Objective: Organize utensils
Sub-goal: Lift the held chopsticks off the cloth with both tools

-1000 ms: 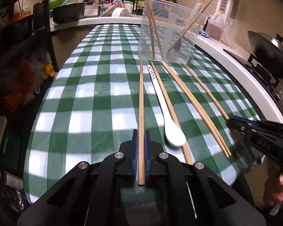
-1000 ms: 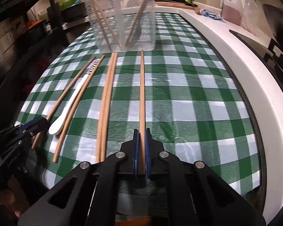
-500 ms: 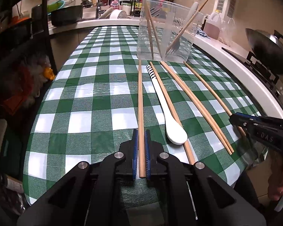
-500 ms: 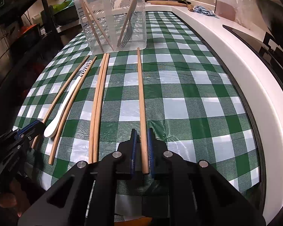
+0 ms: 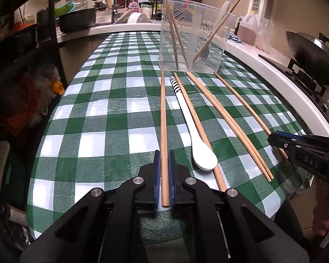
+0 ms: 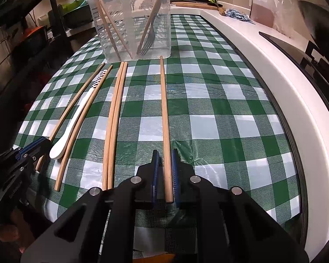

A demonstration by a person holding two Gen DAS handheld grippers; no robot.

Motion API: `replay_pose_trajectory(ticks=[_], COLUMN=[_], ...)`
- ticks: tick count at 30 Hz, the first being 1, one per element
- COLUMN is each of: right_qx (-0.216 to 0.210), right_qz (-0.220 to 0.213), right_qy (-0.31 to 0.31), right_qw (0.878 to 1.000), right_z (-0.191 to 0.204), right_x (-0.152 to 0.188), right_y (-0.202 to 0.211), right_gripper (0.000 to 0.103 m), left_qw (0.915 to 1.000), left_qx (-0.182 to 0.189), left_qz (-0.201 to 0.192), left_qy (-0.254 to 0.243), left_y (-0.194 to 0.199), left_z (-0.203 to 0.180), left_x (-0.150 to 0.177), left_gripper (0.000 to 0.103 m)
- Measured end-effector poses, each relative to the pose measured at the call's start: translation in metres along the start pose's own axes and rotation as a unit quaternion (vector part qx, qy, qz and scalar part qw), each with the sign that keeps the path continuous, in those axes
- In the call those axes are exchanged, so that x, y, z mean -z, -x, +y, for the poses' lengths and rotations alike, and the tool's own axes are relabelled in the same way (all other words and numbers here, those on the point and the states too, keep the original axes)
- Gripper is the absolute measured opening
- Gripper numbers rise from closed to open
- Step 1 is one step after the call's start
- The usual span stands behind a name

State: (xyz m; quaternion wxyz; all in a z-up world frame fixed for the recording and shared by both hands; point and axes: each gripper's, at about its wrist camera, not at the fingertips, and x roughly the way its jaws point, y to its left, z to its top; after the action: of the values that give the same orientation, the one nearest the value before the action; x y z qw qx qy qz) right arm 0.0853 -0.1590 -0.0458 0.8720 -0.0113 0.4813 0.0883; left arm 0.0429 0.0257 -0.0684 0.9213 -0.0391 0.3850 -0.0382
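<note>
Several wooden chopsticks and a white spoon [image 5: 199,138] lie in a row on the green checked tablecloth [image 5: 103,114]. A clear plastic tub [image 5: 190,32] at the far end holds two chopsticks and a fork. My left gripper [image 5: 163,153] is shut on the leftmost chopstick [image 5: 163,118], near its close end. My right gripper [image 6: 164,153] straddles the rightmost chopstick [image 6: 164,109]; its jaws stand slightly apart around the stick. The spoon [image 6: 76,120] and tub [image 6: 131,22] also show in the right wrist view.
A white counter edge [image 6: 274,70] runs along the right with a stove and wok [image 5: 311,48] beyond. A sink, pots and bottles [image 5: 111,4] stand at the back. A dark shelf rack [image 5: 52,32] is on the left.
My right gripper's jaws have parted a little around the rightmost chopstick, which now lies on the cloth. Both grippers have risen slightly. The left still holds its chopstick.
</note>
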Motion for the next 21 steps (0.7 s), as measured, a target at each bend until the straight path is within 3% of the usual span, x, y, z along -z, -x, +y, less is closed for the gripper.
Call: replay_pose_trajectory(ticks=[13, 16, 21], right_qx=[-0.016, -0.018, -0.018], right_qz=[0.001, -0.015, -0.060], right_qy=[-0.011, -0.011, -0.003], right_qw=[1.000, 1.000, 0.998], right_z=[-0.005, -0.005, -0.003], right_x=[-0.003, -0.006, -0.011], right_y=[0.000, 0.008, 0.032], right_gripper=[0.006, 0.006, 0.007], left_qw=[1.0000, 1.0000, 0.9989], left_qx=[-0.001, 0.002, 0.004], left_qz=[-0.002, -0.007, -0.046], left_qy=[-0.003, 0.003, 0.001], left_y=[0.000, 0.004, 0.030], left_z=[-0.001, 0.001, 0.002], left_x=[0.000, 0.000, -0.005], left_gripper=[0.007, 0.007, 0.007])
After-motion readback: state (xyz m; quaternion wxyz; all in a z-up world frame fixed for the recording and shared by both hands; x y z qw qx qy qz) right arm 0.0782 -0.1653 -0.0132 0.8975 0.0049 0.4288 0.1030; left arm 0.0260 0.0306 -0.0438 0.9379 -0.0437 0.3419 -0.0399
